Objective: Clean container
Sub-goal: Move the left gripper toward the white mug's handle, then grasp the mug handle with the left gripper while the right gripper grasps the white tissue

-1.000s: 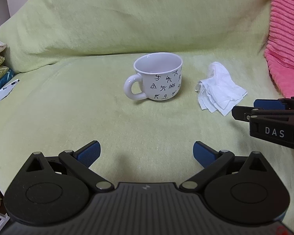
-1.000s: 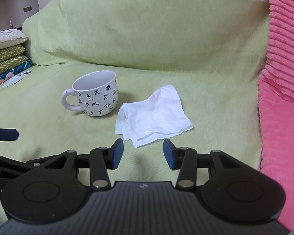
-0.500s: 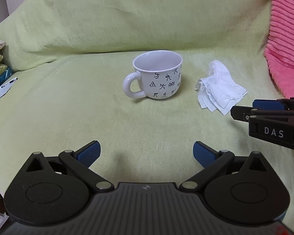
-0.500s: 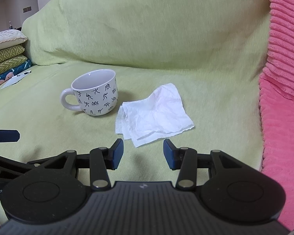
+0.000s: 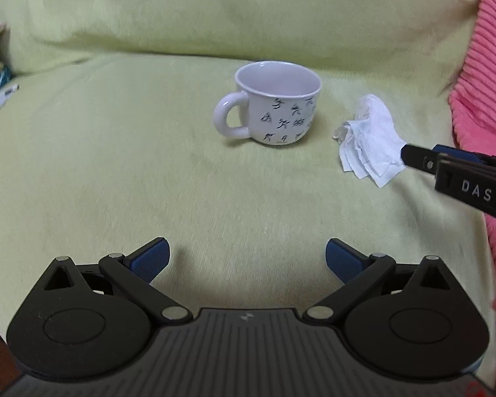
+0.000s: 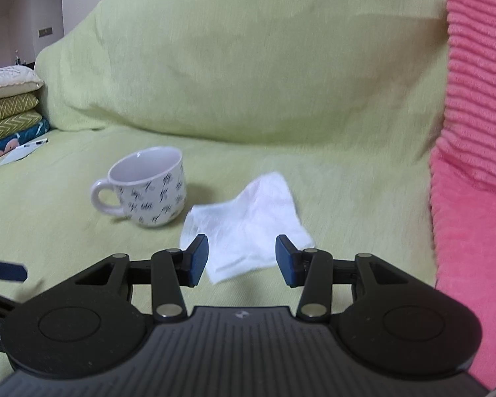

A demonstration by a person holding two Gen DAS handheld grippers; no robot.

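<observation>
Left gripper (image 5: 246,259): nearest the front edge of the green sofa cover (image 5: 115,172), jaws wide apart and empty; the cup lies well ahead of it.
Right gripper (image 6: 242,258): jaws apart, nothing between the pads, their tips level with the near edge of the tissue; whether they touch it I cannot tell.
Tissue (image 6: 244,225): crumpled white paper lying loose on the cover, just right of the cup, apart from it.
Cup (image 5: 276,107): white mug with black figure marks, upright near the middle of the seat, handle to the left, mouth open; inside looks empty.
Pink blanket (image 6: 473,132): along the right edge of the seat, clear of the work.
Risk, tissue: thin and layered, so a shallow pinch may lift one ply only, or snag the cover underneath.
Risk, cup: soft, yielding seat; wiping inside before the left gripper steadies it would likely tip or push it.
Risk, handle: a grip on the rounded handle could let the cup swivel.
</observation>
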